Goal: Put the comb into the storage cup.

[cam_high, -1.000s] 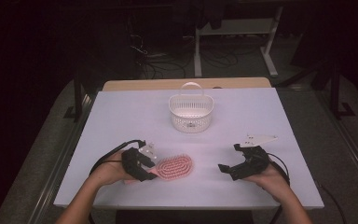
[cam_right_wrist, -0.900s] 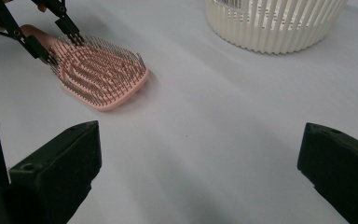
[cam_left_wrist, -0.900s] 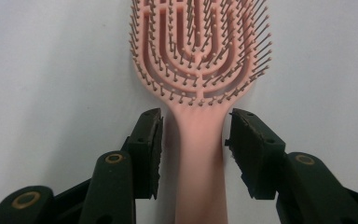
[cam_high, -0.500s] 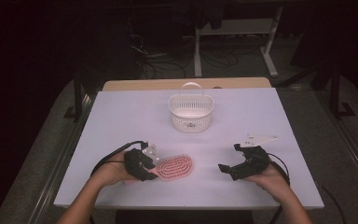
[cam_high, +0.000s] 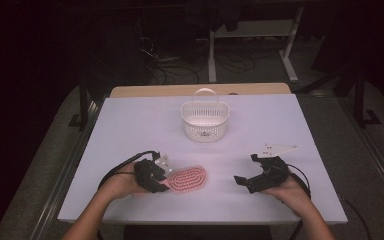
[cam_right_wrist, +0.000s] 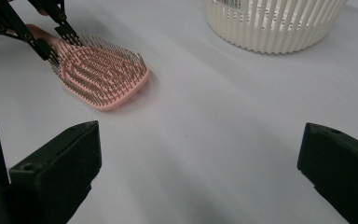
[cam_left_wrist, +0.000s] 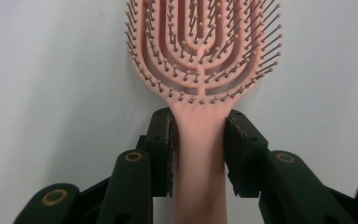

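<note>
1. Pink hairbrush point(cam_high: 186, 179) lies flat on the white tabletop point(cam_high: 130, 125), bristles up, in the lower left part of the high view, its oval head pointing toward the middle of the frame.
2. Its handle point(cam_left_wrist: 199, 154) runs down the centre of the left gripper view, between the two black jaws; the bristled head fills the upper middle of that frame.
3. The left hand-held gripper point(cam_high: 161, 181) has just been closing its jaws around the handle. In the left gripper view the pads point(cam_left_wrist: 163, 149) sit against both sides of the handle just below the head, so the brush is gripped at its neck.
4. The person's left hand point(cam_high: 122, 184) holds this gripper at the lower left of the high view, with a black cable looping off toward the left edge of the tabletop.
5. The right hand-held gripper point(cam_high: 245, 179) rests low over the tabletop at the lower right of the high view, well apart from the brush, jaws spread wide with nothing between them.
6. In the right gripper view the brush appears at the upper left, bare tabletop between the jaws.
7. A white slatted basket point(cam_high: 205, 120) with a hoop handle stands upright in the upper middle of the tabletop, well apart from both grippers.
</note>
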A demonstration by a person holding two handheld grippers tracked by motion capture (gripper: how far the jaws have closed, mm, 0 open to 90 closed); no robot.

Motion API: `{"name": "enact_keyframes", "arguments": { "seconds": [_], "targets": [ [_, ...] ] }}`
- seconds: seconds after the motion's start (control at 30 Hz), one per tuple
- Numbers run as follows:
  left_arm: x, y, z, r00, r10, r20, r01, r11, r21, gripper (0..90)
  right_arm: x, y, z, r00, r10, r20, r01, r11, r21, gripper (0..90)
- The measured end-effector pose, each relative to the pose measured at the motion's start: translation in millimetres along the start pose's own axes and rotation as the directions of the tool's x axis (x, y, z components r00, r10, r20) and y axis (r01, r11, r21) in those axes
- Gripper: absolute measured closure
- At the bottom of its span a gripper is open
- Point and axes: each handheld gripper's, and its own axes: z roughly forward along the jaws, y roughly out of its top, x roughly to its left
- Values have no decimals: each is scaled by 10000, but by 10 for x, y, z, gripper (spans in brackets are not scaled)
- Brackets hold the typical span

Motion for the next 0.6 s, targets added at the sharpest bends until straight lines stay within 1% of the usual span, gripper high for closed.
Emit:
{"name": "enact_keyframes", "arguments": {
  "seconds": [0.13,0.47,0.6],
  "targets": [
    [9,-5,2,10000,-42,62,42,10000,-37,684,-2,1,-4,10000,-4,-1,4,10000,-17,0],
    [17,-14,3,9999,110,88,-110,9999,-67,698,-8,0,0,10000,-3,-13,3,10000,-4,0],
    [20,-20,2,9999,110,100,-108,9999,-126,704,-10,-1,2,10000,-5,-23,5,10000,8,0]
  ]
}}
